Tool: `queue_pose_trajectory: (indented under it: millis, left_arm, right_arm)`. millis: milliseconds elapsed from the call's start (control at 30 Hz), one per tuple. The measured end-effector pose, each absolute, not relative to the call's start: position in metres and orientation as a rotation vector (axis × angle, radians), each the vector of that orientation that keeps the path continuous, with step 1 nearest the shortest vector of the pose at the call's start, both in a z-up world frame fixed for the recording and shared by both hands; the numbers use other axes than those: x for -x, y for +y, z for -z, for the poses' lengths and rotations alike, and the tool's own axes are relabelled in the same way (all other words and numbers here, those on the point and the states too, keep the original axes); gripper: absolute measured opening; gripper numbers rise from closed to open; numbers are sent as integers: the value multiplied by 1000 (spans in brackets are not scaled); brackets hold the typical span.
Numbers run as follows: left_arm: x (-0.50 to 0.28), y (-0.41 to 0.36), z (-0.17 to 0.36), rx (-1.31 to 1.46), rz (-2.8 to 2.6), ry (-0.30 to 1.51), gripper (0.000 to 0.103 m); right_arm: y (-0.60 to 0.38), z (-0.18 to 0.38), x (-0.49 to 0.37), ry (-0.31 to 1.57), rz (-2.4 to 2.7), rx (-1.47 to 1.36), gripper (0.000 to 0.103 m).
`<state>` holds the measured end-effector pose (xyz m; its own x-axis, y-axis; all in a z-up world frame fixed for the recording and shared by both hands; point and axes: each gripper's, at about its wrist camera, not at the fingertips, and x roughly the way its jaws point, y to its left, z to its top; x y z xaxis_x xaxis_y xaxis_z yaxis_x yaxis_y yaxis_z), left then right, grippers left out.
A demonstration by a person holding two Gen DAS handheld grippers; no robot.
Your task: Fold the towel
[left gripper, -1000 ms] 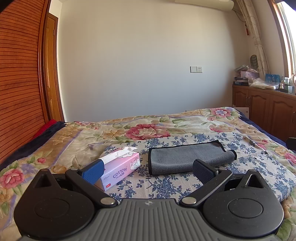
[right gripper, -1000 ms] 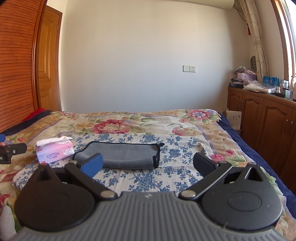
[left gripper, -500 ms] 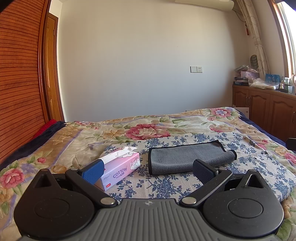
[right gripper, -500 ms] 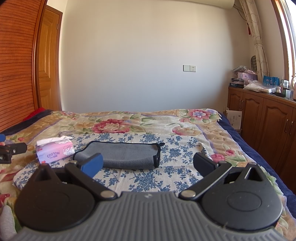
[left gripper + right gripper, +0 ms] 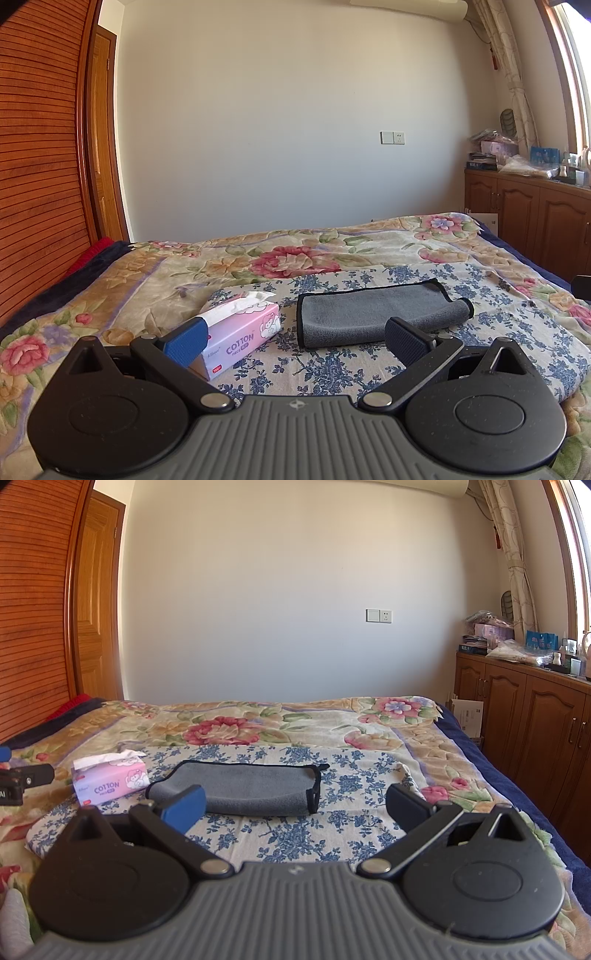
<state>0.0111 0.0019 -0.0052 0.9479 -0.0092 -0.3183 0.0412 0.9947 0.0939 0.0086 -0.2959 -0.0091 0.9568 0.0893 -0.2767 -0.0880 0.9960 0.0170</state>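
Observation:
A grey towel with black trim (image 5: 373,314) lies folded into a long strip on a blue-flowered cloth (image 5: 332,369) on the bed. It also shows in the right wrist view (image 5: 251,788). My left gripper (image 5: 295,341) is open and empty, held above the cloth in front of the towel. My right gripper (image 5: 295,808) is open and empty, held in front of the towel's near edge. The left gripper's tip shows at the left edge of the right wrist view (image 5: 22,779).
A pink tissue box (image 5: 240,332) marked COTTON sits left of the towel, also in the right wrist view (image 5: 110,781). The bed has a flowered quilt (image 5: 295,254). Wooden cabinets (image 5: 524,716) with clutter stand at the right, a wooden door (image 5: 96,602) at the left.

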Motion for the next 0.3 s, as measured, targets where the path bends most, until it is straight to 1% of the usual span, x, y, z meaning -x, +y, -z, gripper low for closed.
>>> queue_pose_trajectory:
  millis: [300]
  left_arm:
    - [-11, 3, 7, -101, 23, 324, 103]
  right_arm:
    - [-295, 9, -8, 281, -90, -4, 103]
